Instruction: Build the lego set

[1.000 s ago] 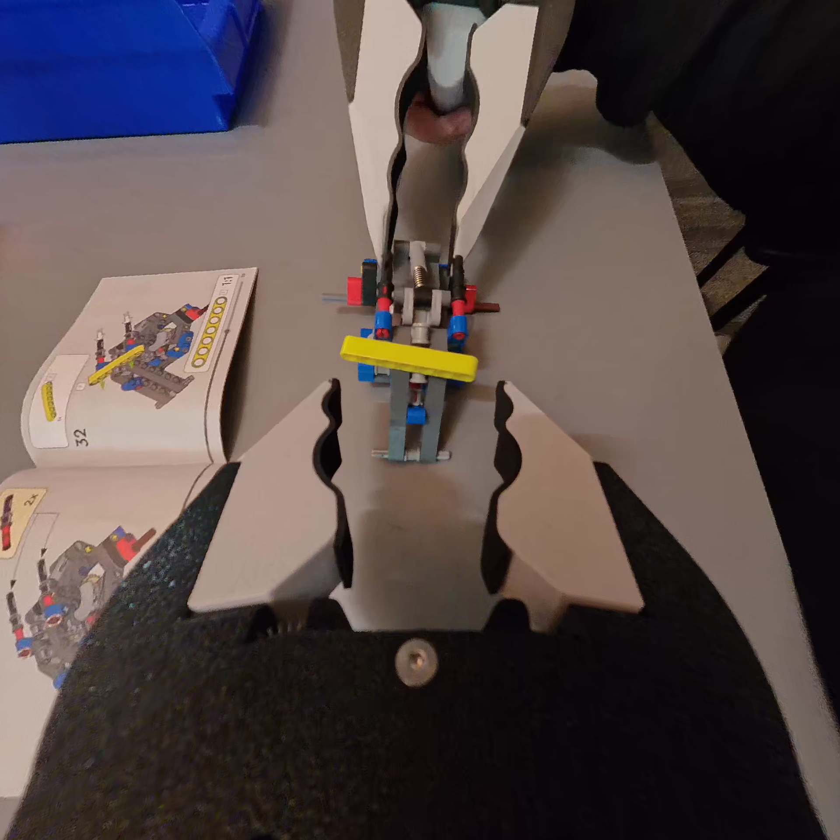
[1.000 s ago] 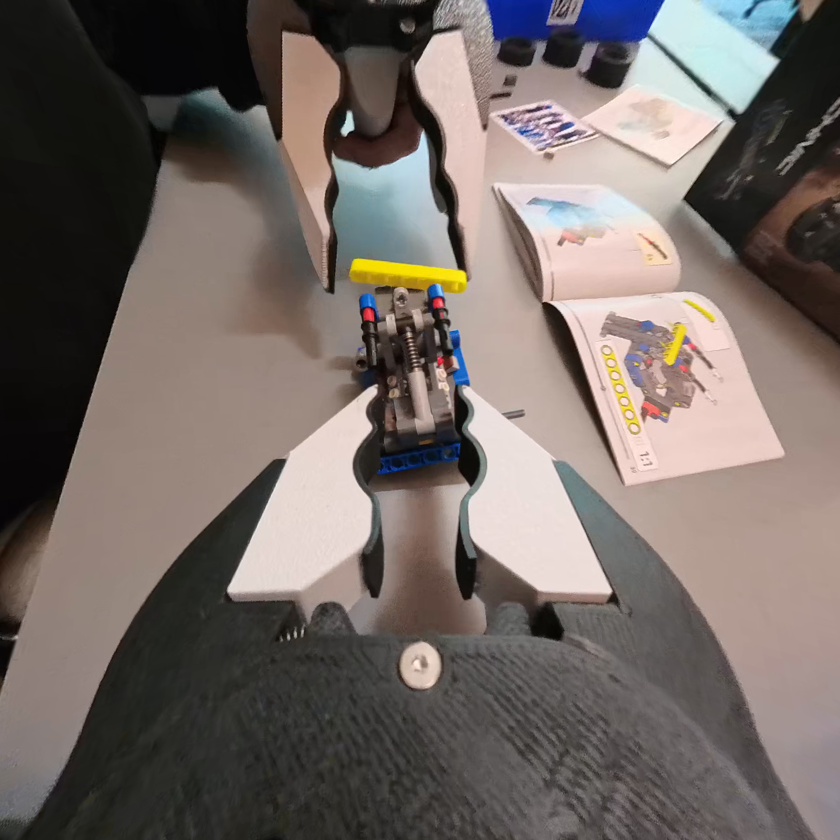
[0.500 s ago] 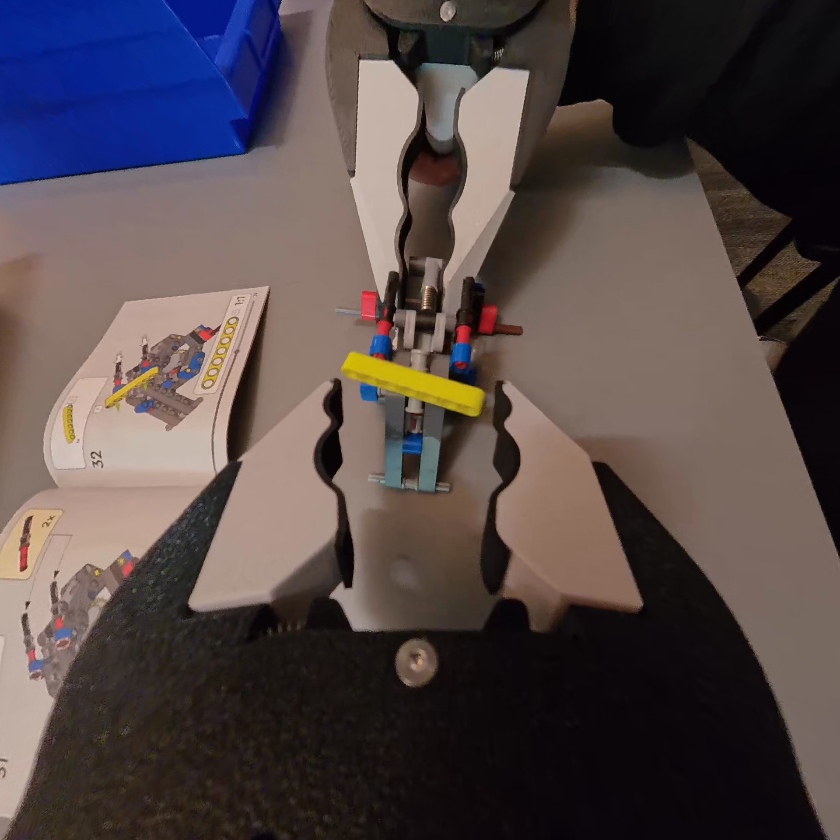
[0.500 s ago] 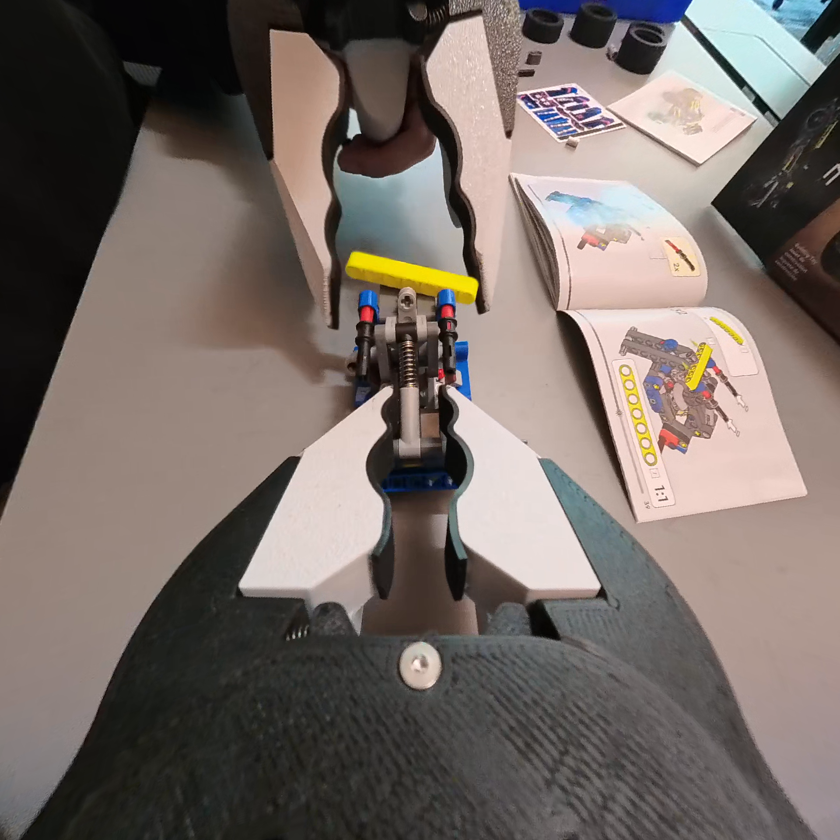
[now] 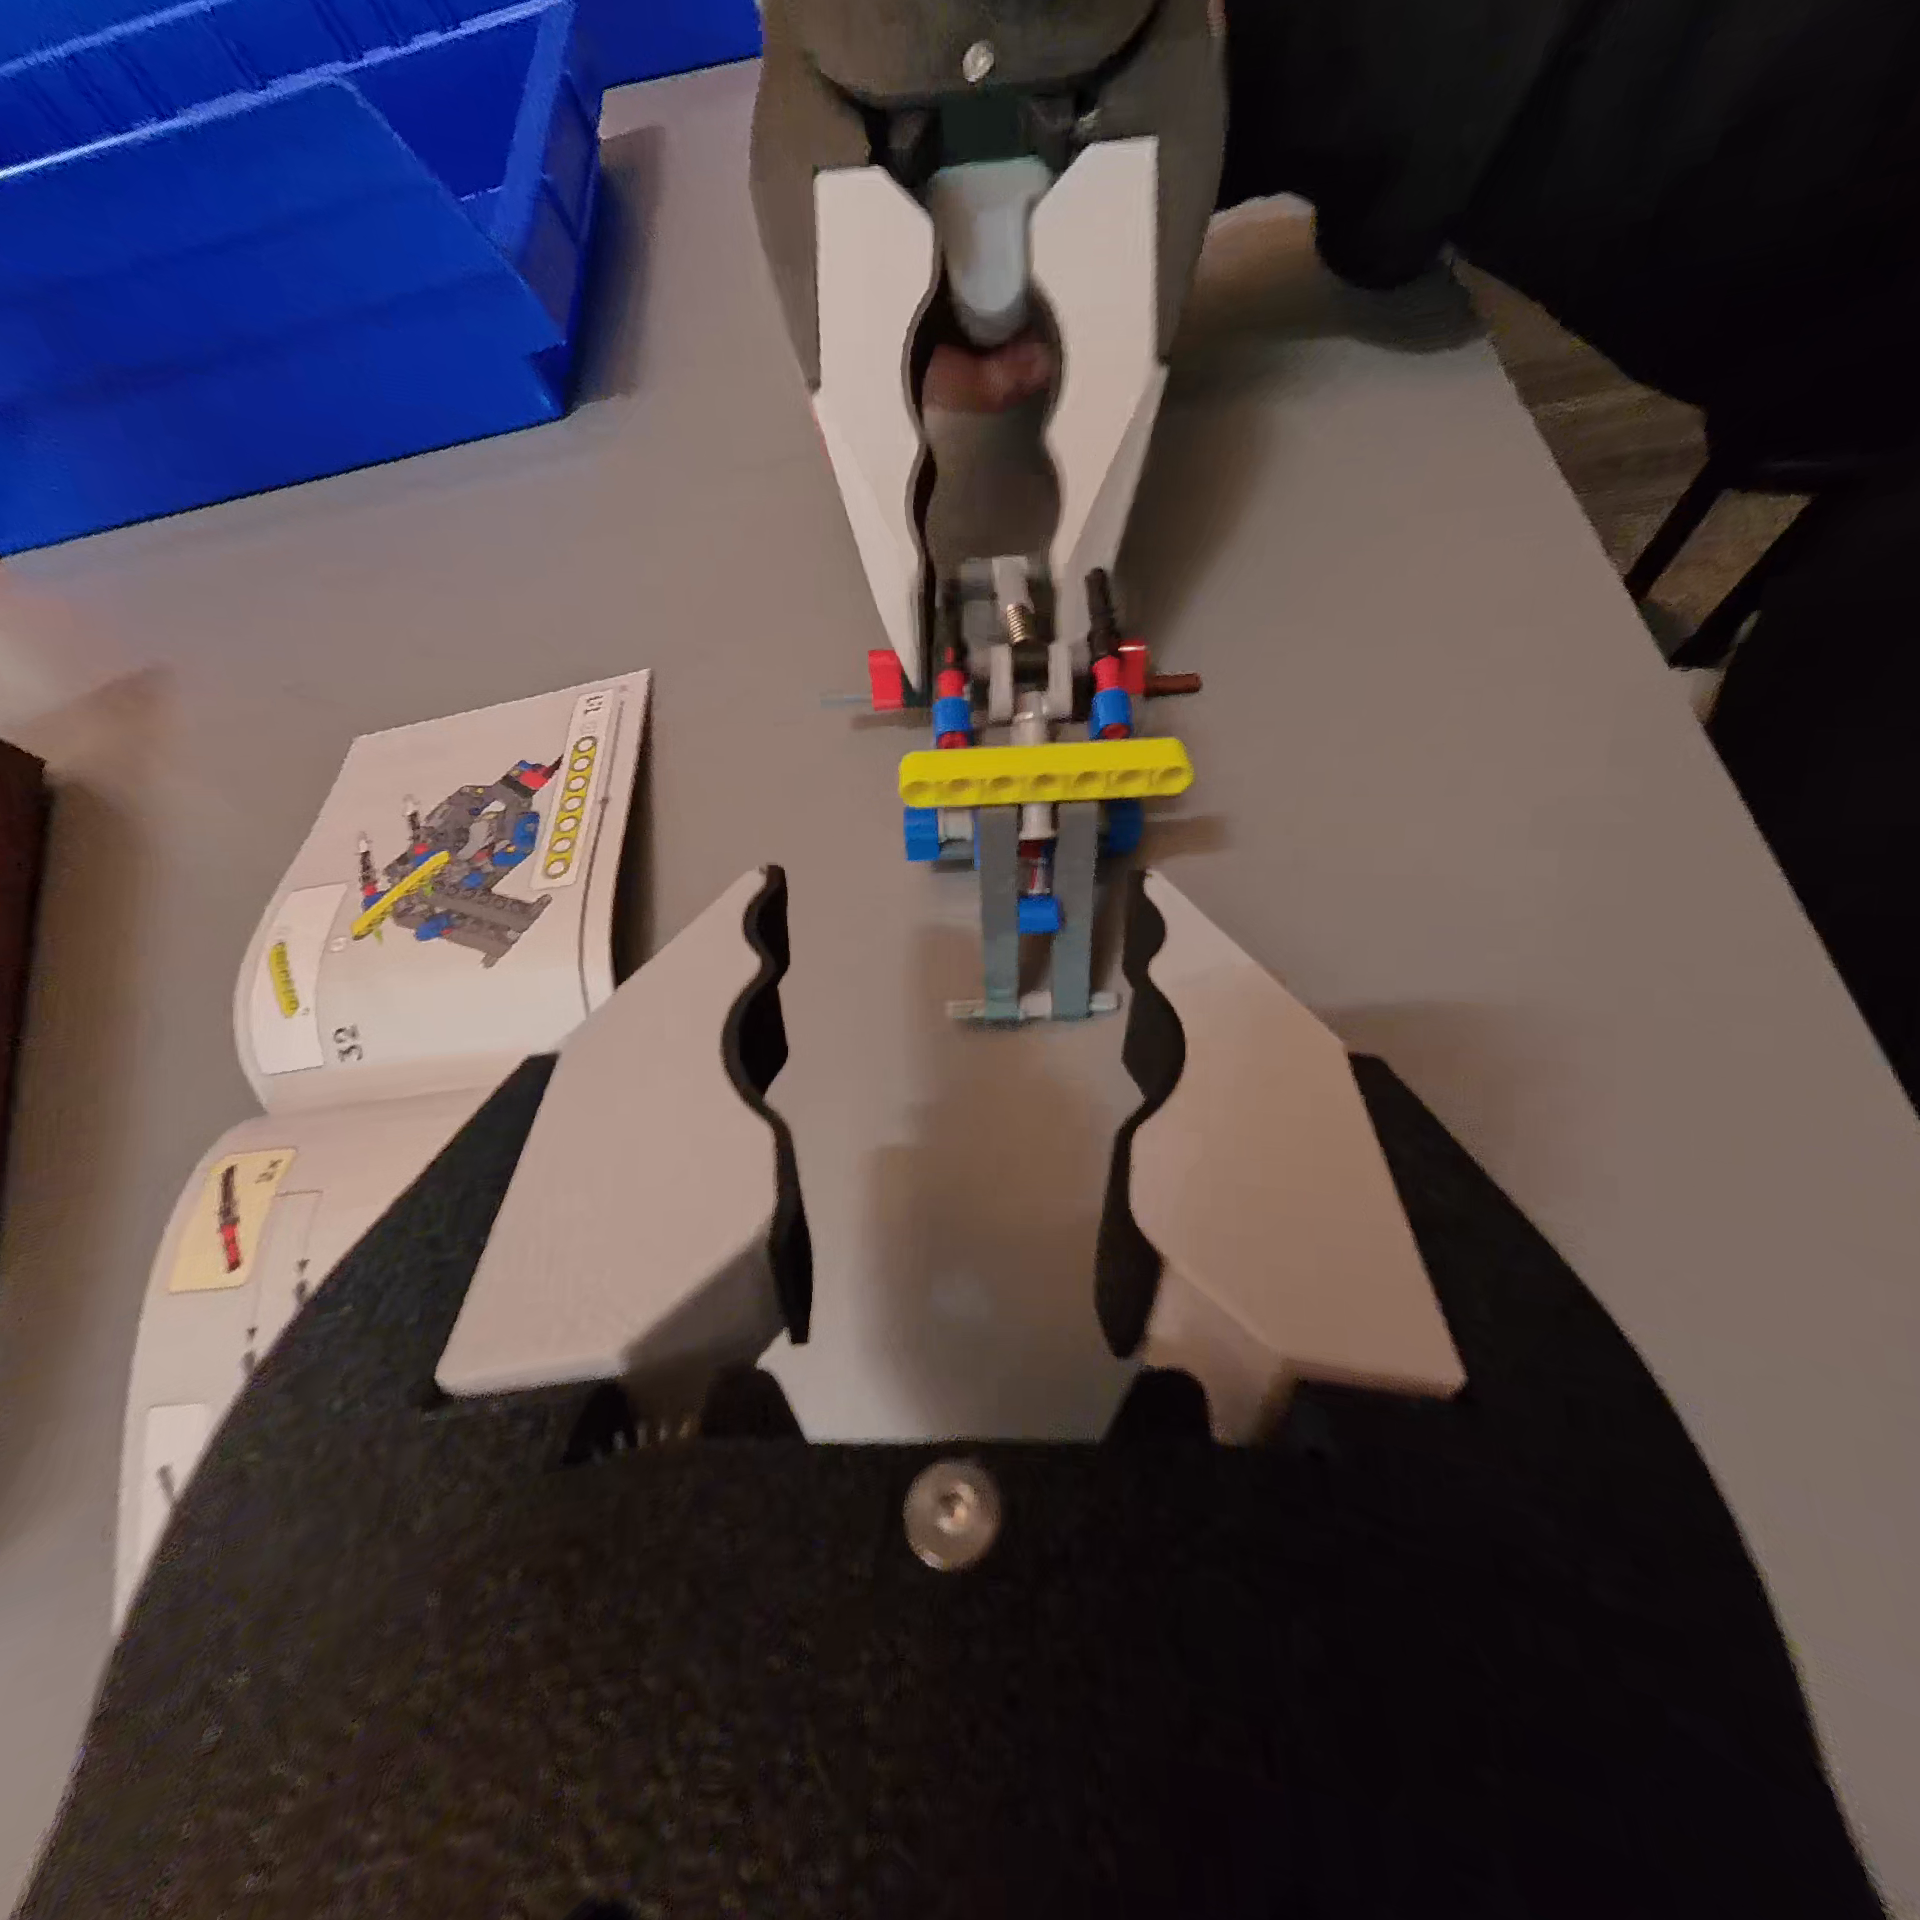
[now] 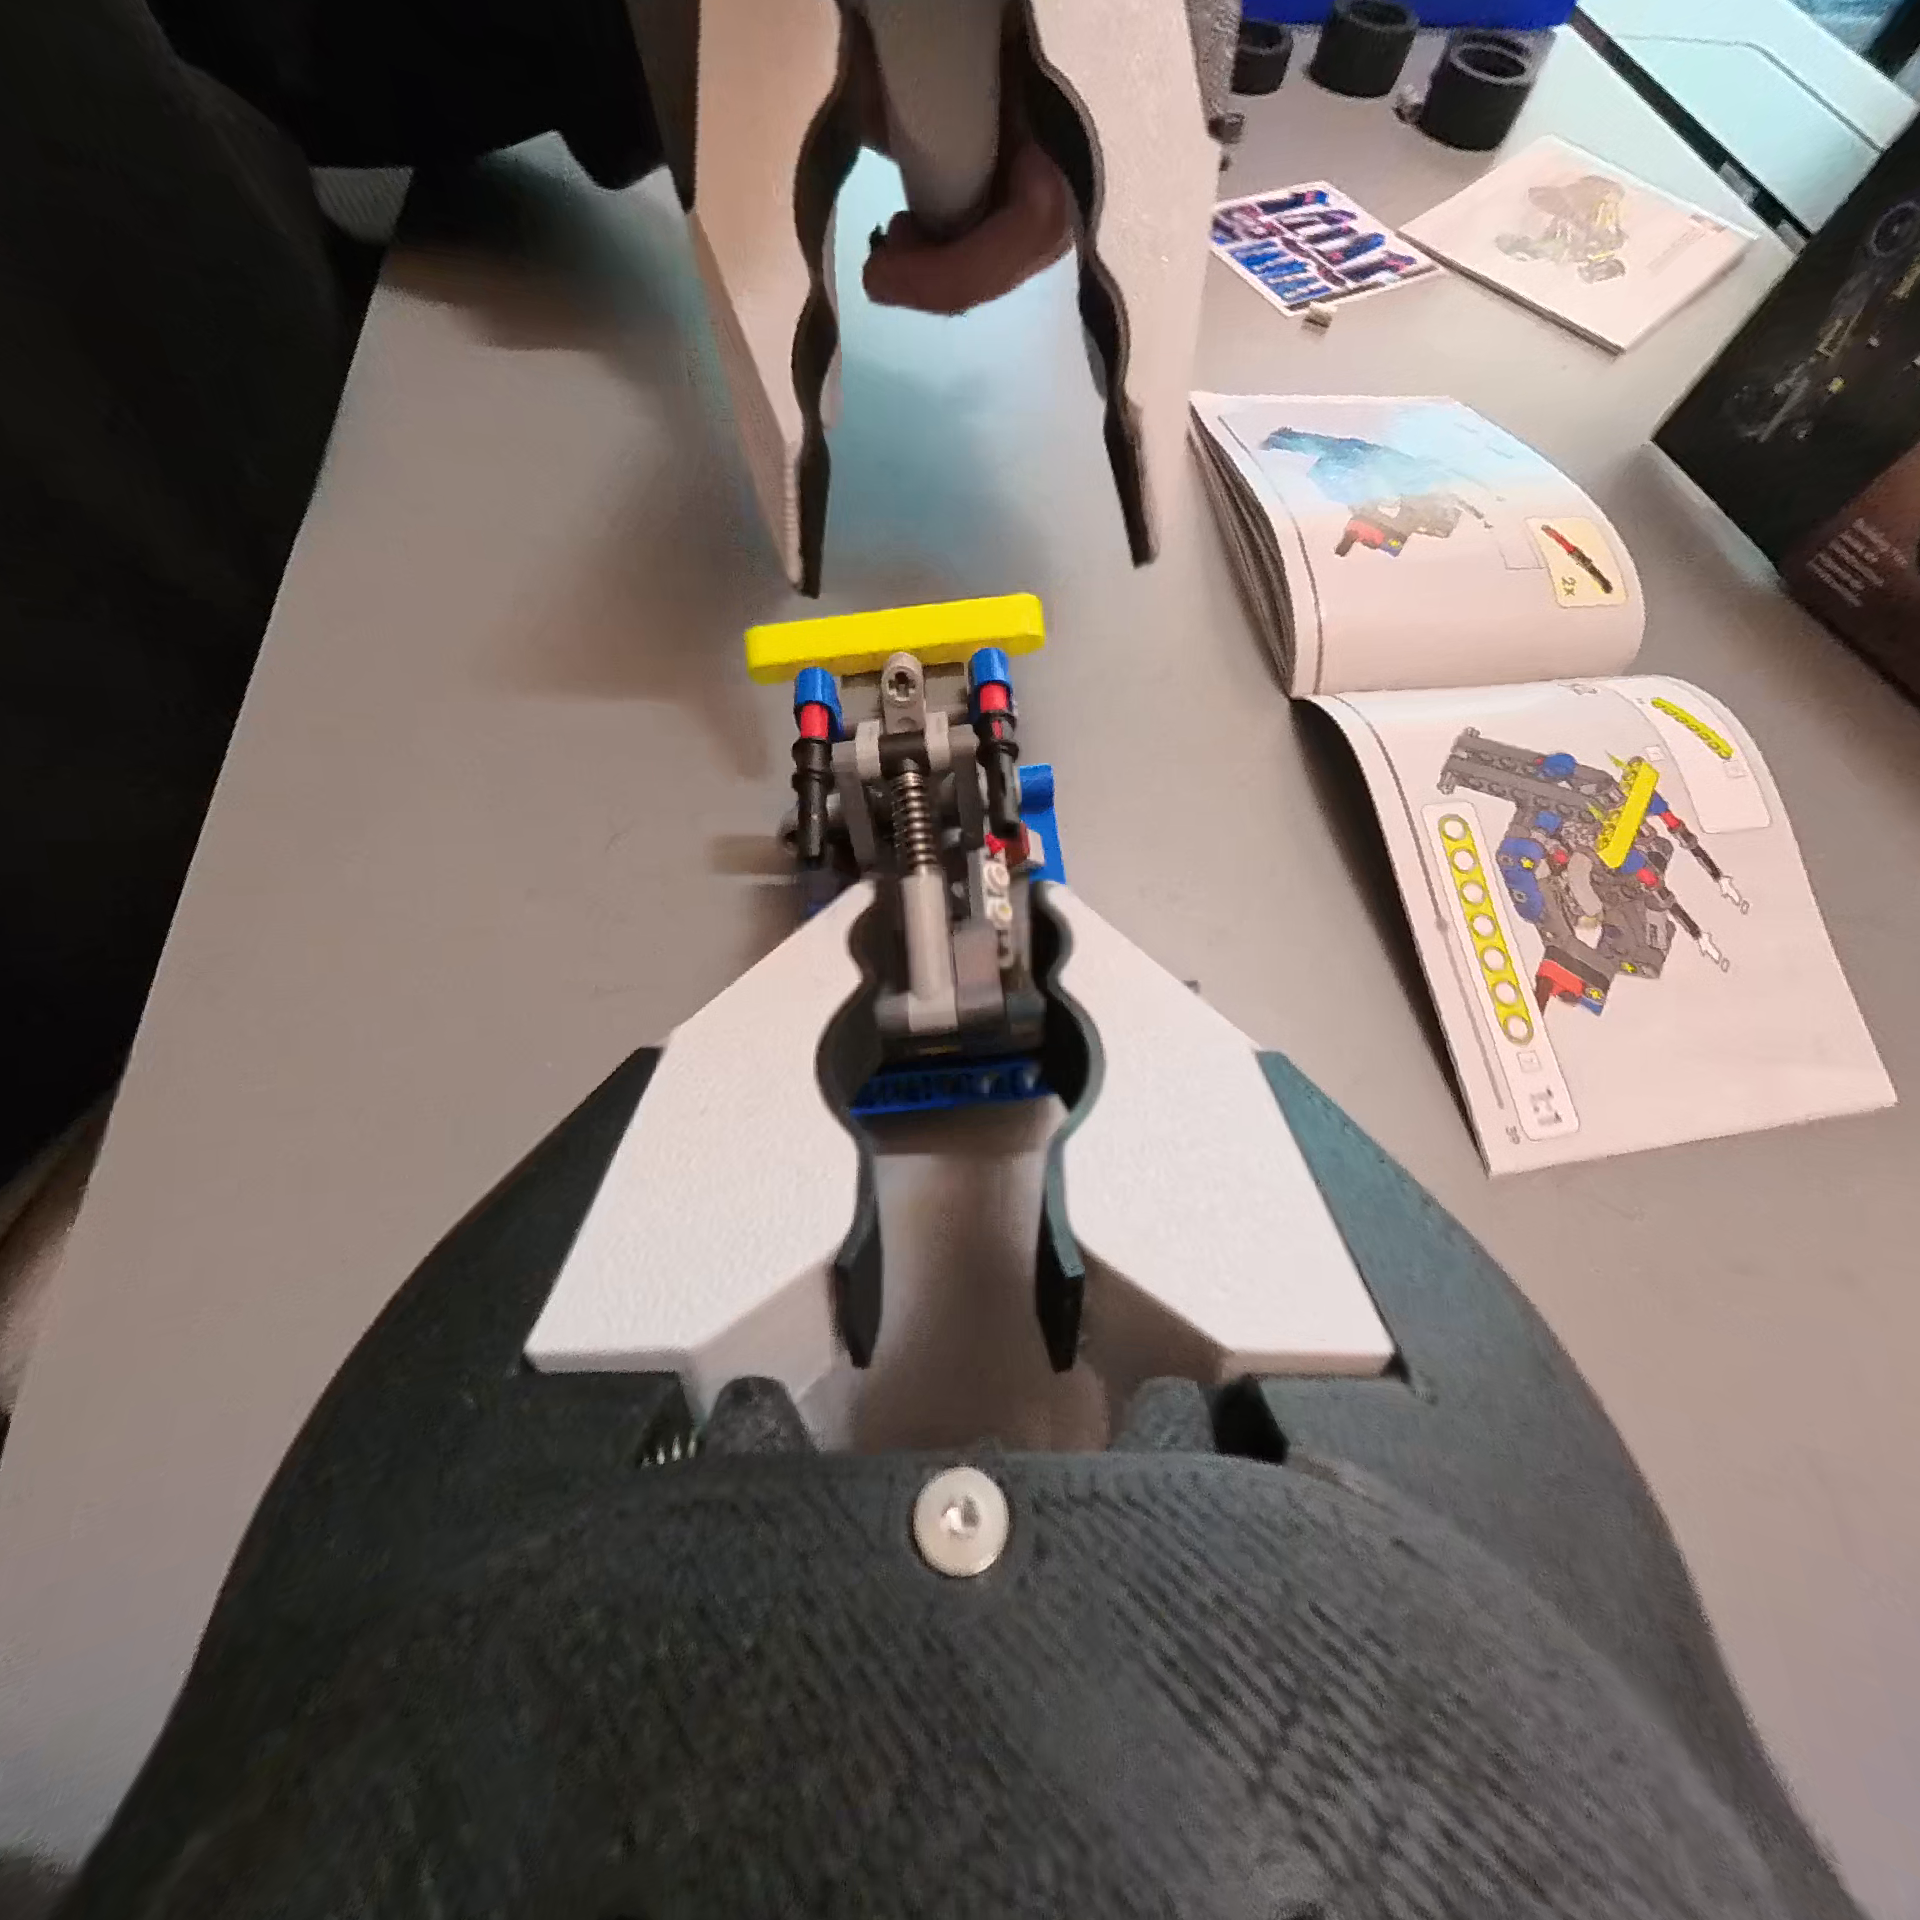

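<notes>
Grey table point(image 5: 1403, 644), open instruction booklet point(image 5: 457, 883) at frame left. Brick model point(image 6: 925, 862) mid-frame: light, rigid, pins prob pop off; best held by grey frame. Right gripper point(image 6: 951, 914) closed on that frame; left gripper point(image 5: 956, 914) wide open, empty, near yellow beam point(image 5: 1042, 773).

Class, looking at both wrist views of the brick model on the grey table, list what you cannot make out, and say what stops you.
- Brick model: rear base, right wrist view, covered by the right gripper fingers.
- Blue bin: contents, left wrist view, cut by the edge.
- Black tyres: right wrist view, cropped at the top.
- Open instruction booklet: lower page, left wrist view, behind the left gripper.
</notes>
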